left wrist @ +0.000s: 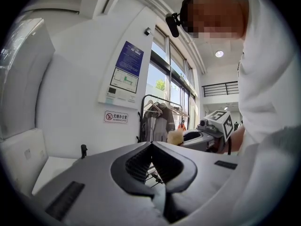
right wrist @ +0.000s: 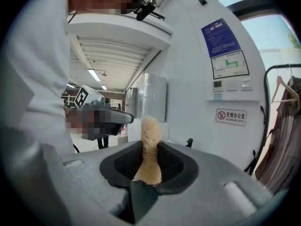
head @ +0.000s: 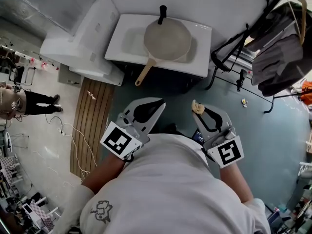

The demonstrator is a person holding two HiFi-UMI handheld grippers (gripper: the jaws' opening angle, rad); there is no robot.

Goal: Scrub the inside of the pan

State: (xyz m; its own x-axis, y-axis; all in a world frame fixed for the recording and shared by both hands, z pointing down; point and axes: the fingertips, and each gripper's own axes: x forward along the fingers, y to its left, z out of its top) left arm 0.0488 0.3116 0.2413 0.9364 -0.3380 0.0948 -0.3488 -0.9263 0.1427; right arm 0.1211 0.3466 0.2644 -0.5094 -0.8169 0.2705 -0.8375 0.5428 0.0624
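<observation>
A pale pan (head: 166, 39) with a wooden handle (head: 145, 72) lies in the white sink (head: 204, 35) by the far wall, its handle sticking out over the front edge. My right gripper (head: 200, 108) is shut on a tan scrub sponge (right wrist: 149, 149), which stands up between the jaws and also shows as a yellowish sponge (head: 197, 107) at the tip. My left gripper (head: 157, 103) is shut with nothing in it; its jaws meet in the left gripper view (left wrist: 151, 145). Both grippers hang close to my body, well short of the sink.
A white slanted counter (head: 83, 38) adjoins the sink on the left. A wooden slat mat (head: 90, 116) lies on the floor in front of it. A clothes rack with dark garments (head: 280, 57) stands at the right. A person (head: 19, 104) stands far left.
</observation>
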